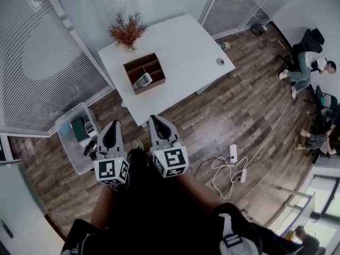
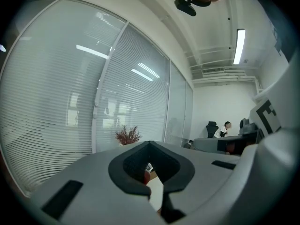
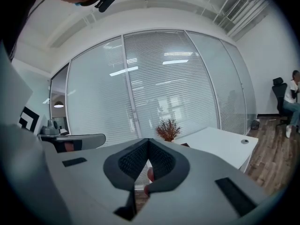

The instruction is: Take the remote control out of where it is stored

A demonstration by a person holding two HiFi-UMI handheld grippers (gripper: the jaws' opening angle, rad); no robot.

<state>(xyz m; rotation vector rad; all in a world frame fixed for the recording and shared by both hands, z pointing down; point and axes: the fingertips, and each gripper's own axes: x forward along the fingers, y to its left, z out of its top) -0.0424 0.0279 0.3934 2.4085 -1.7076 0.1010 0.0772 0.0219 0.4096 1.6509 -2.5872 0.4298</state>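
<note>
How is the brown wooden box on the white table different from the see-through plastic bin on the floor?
The brown wooden box sits on the white table; the see-through plastic bin sits on the floor. The box has dividers and solid walls; the bin's walls are clear. Both hold things.

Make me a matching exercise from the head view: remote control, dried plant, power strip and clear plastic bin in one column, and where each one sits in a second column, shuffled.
Column one:
1 remote control
2 dried plant
3 power strip
4 clear plastic bin

Column two:
A on the floor, beside the table's left edge
B in a compartment of the wooden box on the table
C on the floor, by a looped white cable
D on the table, past the box's far side

Pairs: 1-B, 2-D, 3-C, 4-A
</note>
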